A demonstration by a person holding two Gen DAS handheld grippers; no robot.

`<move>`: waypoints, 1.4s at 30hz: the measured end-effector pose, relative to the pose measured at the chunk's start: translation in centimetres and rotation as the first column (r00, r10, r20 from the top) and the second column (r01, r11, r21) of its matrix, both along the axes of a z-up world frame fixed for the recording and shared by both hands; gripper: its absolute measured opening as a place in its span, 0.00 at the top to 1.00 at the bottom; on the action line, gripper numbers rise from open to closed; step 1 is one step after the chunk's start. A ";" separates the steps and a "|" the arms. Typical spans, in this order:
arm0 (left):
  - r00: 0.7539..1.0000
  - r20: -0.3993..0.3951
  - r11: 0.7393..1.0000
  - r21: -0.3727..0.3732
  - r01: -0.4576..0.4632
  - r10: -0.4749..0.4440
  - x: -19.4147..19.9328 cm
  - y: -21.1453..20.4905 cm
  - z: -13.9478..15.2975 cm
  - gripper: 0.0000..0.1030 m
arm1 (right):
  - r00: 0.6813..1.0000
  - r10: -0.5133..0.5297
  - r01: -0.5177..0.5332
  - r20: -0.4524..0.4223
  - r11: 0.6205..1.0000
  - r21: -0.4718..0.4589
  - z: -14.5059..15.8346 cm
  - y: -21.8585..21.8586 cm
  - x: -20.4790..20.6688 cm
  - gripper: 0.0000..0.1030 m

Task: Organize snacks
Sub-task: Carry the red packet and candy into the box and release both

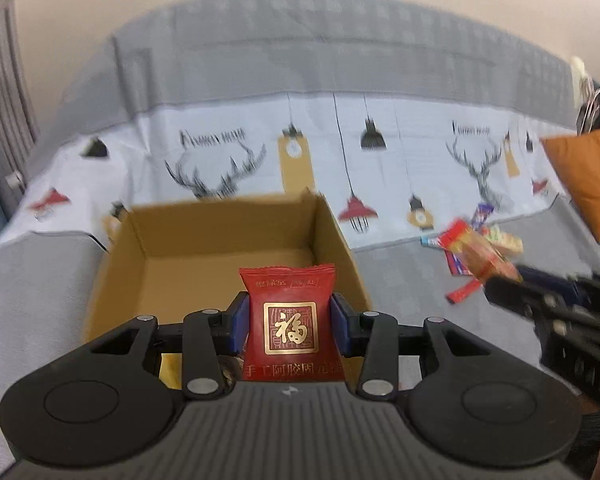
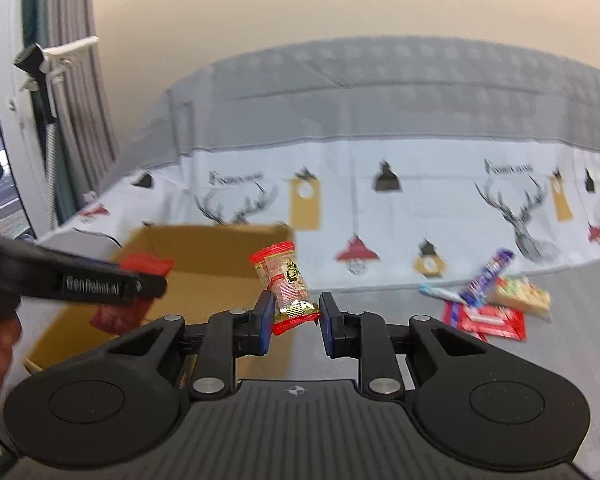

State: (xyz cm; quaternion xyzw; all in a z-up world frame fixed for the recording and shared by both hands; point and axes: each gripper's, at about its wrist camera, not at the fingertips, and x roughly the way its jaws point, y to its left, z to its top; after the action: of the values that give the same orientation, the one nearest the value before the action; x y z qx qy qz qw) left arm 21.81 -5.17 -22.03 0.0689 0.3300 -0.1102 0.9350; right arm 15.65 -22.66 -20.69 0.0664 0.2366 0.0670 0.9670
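Open cardboard box [image 1: 228, 256] sits on the sofa seat [image 1: 32, 280], straight ahead of the left gripper [image 1: 290, 322] and ahead-left of the right gripper [image 2: 294, 318]. Loose snack pile [image 2: 488, 304] lies on the seat ahead-right of the right gripper, right of the box. Printed cloth [image 1: 400, 152] hangs over the backrest behind both.

Motion blur is smearing the snack pile [image 1: 476, 248] in the left wrist view; wrappers unreadable. Left gripper [image 2: 148, 280] is covering part of the cardboard box [image 2: 228, 248]. Orange cushion [image 1: 588, 180] is running off the right edge.
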 end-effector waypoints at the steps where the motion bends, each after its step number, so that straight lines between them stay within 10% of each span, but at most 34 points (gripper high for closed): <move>1: 1.000 0.029 1.000 0.013 -0.007 0.007 -0.6 0.6 0.5 0.55 | 1.000 0.013 -0.013 0.008 1.000 0.000 0.7 0.7 0.2 0.75; 11: 0.987 0.155 0.999 0.007 -0.054 0.052 -1.7 6.7 2.9 0.55 | 0.985 0.172 -0.173 0.033 0.984 0.034 4.4 7.4 3.0 0.75; 29: 0.968 -0.164 0.981 -0.009 -0.194 0.190 4.6 11.6 -10.0 0.55 | 0.914 0.292 -0.277 -0.280 0.956 0.094 -6.6 12.4 8.7 0.75; 40: 0.958 -0.193 0.977 0.003 -0.214 0.211 3.2 12.2 -10.0 0.52 | 0.899 0.314 -0.307 -0.307 0.949 0.069 -8.8 13.0 8.2 0.74; 42: 0.960 -0.170 0.975 0.014 -0.223 0.222 2.7 11.9 -9.1 0.34 | 0.903 0.307 -0.298 -0.300 0.951 0.079 -8.4 12.6 8.0 0.53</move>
State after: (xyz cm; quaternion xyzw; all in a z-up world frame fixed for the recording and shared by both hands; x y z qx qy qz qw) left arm 24.51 6.71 -31.12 0.0192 0.4140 -0.0107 0.9100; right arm 23.67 -10.08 -29.10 0.0537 0.3909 0.2087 0.8948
